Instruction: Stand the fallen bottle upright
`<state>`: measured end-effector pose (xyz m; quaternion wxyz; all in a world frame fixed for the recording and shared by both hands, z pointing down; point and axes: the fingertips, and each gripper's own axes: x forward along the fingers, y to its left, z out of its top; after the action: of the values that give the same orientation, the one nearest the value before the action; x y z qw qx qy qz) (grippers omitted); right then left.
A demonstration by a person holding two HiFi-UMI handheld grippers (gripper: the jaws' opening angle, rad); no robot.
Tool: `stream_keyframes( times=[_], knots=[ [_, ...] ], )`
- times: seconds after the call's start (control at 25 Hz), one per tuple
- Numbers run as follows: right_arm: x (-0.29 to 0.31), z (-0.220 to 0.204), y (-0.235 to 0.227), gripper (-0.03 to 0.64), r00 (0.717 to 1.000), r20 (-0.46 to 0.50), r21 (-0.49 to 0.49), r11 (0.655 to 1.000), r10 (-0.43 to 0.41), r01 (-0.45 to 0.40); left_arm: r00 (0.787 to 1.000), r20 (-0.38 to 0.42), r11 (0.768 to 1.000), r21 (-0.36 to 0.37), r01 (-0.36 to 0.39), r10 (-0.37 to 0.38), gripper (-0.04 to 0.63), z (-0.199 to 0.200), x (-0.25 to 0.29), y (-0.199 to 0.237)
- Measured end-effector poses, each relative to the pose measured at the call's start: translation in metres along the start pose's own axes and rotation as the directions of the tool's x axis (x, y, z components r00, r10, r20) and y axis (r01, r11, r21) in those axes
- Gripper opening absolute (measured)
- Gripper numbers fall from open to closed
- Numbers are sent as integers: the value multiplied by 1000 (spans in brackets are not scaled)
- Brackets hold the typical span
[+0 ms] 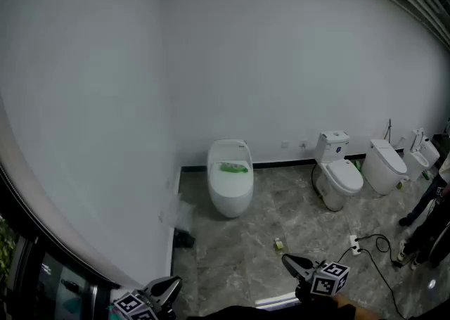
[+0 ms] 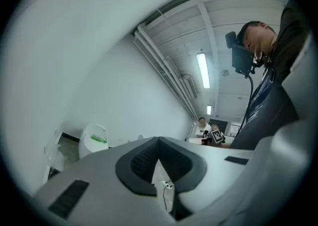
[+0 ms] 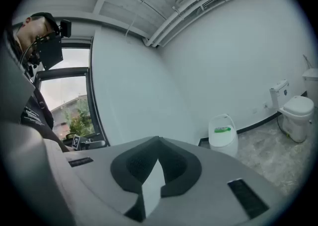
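I cannot make out a bottle for certain in any view. A small yellow-green thing (image 1: 279,244) lies on the grey marble floor, too small to identify. My left gripper (image 1: 171,285) is at the bottom left of the head view, held level and shut with nothing in it. My right gripper (image 1: 287,261) is at the bottom middle, just short of the small thing, also shut and empty. In the left gripper view the dark pads (image 2: 141,163) meet at the tip of the left gripper (image 2: 159,141). The right gripper view shows the right gripper (image 3: 159,141) closed the same way.
An egg-shaped white toilet (image 1: 230,179) with a green label stands against the far wall, with further white toilets (image 1: 339,176) (image 1: 384,165) to its right. A power strip with a black cable (image 1: 354,242) lies on the floor. A person (image 1: 427,221) stands at the right edge. A dark object (image 1: 184,239) sits by the left wall.
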<state>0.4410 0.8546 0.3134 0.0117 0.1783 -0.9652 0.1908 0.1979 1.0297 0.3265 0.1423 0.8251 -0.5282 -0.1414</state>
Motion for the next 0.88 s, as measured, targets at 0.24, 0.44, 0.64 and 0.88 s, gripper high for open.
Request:
stream_keyframes(
  times=[0.24,0.44,0.64,0.88],
  knots=[
    [40,-22,28,21,999,15,6,999,-36,36,999,-40,1000,15,14,-13,14,-1,-44,36],
    [62,-29,37,21,999,14,5,999,-52,52,998,-53,999,17,28,-27,14,-2,-57,61],
    [78,-29,33,23,998,15,8,998,-63,63,997,-62,999,10,36,-35,14,1,-54,79],
    [71,-18,-23,23,1000,18,2,1000,-11,11,998,-59,999,33,10,-8,14,4,-6,66]
  ],
)
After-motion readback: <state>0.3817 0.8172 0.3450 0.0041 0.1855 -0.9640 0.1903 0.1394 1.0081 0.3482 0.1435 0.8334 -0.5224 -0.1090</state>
